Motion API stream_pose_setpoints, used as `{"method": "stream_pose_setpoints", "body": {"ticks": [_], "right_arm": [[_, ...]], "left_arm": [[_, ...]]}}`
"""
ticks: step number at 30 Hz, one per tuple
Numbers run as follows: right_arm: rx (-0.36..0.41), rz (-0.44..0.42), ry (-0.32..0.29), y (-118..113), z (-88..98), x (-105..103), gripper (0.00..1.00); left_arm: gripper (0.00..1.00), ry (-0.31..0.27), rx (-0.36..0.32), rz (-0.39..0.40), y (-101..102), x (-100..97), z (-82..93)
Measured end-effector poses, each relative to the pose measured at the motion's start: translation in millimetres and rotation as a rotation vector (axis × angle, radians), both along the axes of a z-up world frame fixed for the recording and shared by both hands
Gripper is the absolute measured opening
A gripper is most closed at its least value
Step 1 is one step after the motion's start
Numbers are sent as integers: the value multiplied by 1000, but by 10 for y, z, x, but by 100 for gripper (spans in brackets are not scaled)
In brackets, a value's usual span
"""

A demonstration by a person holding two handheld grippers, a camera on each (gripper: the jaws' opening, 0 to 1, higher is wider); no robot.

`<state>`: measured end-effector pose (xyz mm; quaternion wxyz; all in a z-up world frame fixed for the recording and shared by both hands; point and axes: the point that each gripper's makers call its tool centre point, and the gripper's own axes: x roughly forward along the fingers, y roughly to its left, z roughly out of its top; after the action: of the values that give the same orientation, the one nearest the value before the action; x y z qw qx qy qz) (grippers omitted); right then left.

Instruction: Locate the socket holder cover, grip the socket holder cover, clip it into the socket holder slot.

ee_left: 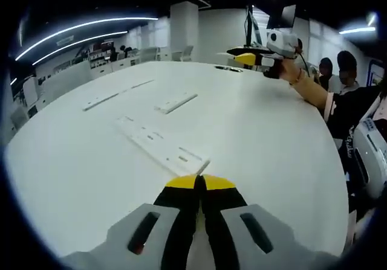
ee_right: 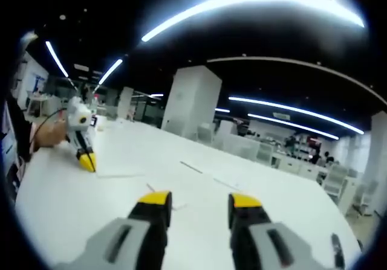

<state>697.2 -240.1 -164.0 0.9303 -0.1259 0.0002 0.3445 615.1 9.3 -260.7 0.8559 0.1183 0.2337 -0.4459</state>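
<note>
Long white ceiling light strips (ee_right: 254,4) glare and smear overhead against a dim ceiling; the smooth white worktop (ee_left: 254,131) is evenly bright, fisheye-curved, edges softly blurred.

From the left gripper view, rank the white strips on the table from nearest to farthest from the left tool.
1. Long socket holder, just ahead of the shut left tool, angling away to the left.
2. Short strip, mid-table, ahead.
3. Thin strip, farther left; close to the short strip's depth, so 2 and 3 are hard to separate.
</note>
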Motion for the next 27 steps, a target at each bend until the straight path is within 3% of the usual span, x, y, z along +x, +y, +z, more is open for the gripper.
{"method": "stream_pose_setpoints", "body": {"ticks": [9,27], "right_arm": [[-6,6,5,38,-33,-18,39],[-20,15,3,52,-33,-24,39]], "left_arm": [[3,-49,24,12,30,60,14],[3,-84,29,31,35,113,29]]}}
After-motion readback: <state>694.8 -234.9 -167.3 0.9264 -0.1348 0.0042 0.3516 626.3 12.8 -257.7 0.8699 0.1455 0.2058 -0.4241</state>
